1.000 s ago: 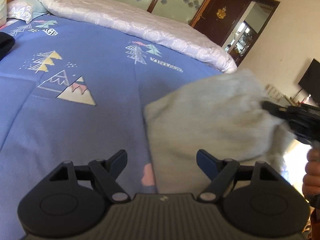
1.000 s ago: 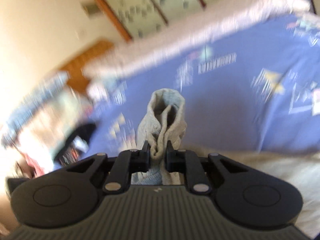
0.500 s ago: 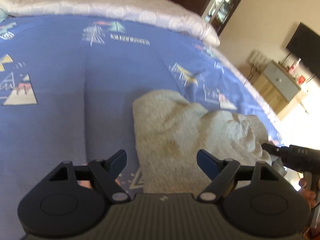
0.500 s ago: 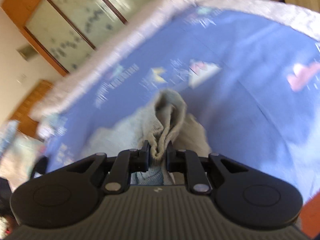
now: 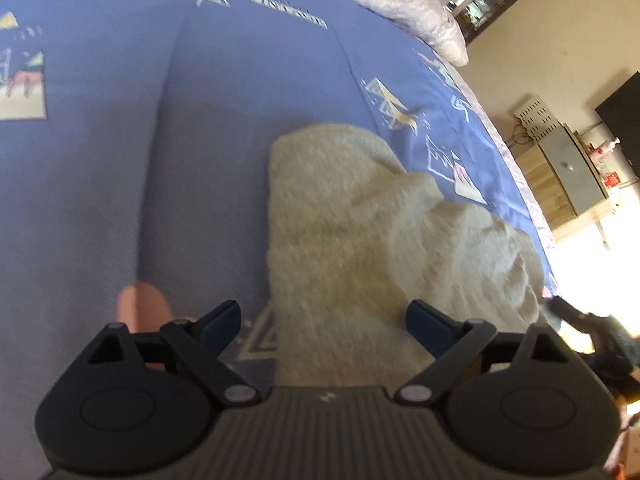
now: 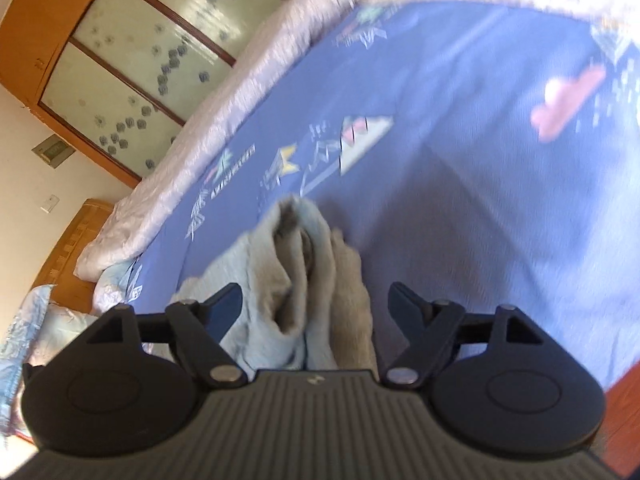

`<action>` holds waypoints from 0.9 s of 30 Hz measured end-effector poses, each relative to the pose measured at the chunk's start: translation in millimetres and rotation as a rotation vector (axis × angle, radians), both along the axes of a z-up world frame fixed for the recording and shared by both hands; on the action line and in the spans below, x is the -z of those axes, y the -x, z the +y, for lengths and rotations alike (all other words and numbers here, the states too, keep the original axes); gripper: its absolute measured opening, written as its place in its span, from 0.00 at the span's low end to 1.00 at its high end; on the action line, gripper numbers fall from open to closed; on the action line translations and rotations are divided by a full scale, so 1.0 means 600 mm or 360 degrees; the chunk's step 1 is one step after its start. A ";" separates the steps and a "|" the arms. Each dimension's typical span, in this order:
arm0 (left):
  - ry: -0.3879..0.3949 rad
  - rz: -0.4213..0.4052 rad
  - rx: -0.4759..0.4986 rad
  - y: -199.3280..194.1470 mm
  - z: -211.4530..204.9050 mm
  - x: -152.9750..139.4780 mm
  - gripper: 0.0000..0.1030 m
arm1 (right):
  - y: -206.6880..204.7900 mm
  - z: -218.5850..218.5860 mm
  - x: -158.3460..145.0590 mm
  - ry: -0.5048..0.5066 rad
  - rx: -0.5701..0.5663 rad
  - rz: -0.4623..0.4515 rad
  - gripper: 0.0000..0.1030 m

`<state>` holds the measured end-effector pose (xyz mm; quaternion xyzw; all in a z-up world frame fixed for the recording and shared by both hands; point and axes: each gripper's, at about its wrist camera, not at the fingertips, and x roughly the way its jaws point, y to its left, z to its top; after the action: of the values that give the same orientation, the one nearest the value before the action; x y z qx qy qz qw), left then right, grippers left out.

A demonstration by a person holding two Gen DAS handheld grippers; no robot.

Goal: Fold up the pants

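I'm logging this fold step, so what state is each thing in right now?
pants: bunched in a heap on the bed, not flat.
left gripper: jaws opening, wide apart, no pad pressing on cloth.
right gripper: jaws opening, a bunch of the pants between them, not pinched.
blue bedspread: spread out under the pants.

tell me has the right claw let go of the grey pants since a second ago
Yes: the right claw is opening, its pads off the bunched grey pants on the blue bedspread.
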<state>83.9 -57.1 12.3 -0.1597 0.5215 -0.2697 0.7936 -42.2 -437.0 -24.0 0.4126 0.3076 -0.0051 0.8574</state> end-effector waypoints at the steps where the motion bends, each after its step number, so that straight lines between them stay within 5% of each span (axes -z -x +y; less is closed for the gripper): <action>1: 0.0015 0.0016 0.0016 0.000 -0.005 0.004 0.90 | -0.001 0.001 0.005 -0.0040 -0.0015 0.0016 0.81; 4: 0.0047 0.0034 0.0075 0.004 -0.025 0.020 0.63 | -0.001 0.011 0.030 -0.0211 -0.0092 0.0076 0.82; 5: 0.0027 0.0003 0.0088 0.007 -0.029 0.019 0.44 | -0.002 0.019 0.029 -0.0205 -0.0101 0.0062 0.78; 6: 0.0028 -0.0001 0.0102 0.008 -0.033 0.017 0.32 | -0.006 0.028 0.021 -0.0176 -0.0159 0.0074 0.50; 9: 0.0031 -0.0055 0.0077 0.006 -0.023 -0.008 0.15 | -0.016 0.053 -0.006 -0.0212 -0.0249 0.0077 0.35; 14: 0.0104 -0.0324 -0.0065 -0.024 0.036 -0.101 0.13 | -0.060 0.089 -0.102 -0.0184 -0.0367 -0.0172 0.33; 20: 0.0075 -0.0647 -0.0292 -0.075 0.111 -0.194 0.13 | -0.197 0.164 -0.204 -0.0008 -0.0550 -0.0528 0.33; 24: -0.0142 -0.0718 -0.0458 -0.123 0.137 -0.165 0.20 | -0.297 0.211 -0.182 0.0024 -0.0606 -0.0554 0.35; 27: -0.0447 -0.0605 -0.0575 -0.178 0.120 -0.079 0.35 | -0.362 0.257 -0.115 0.0206 -0.0572 -0.0368 0.42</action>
<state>190.9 14.8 59.6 -0.0852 0.3588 -0.0741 0.9265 175.1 -282.8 44.9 0.2932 0.2747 0.1754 0.8988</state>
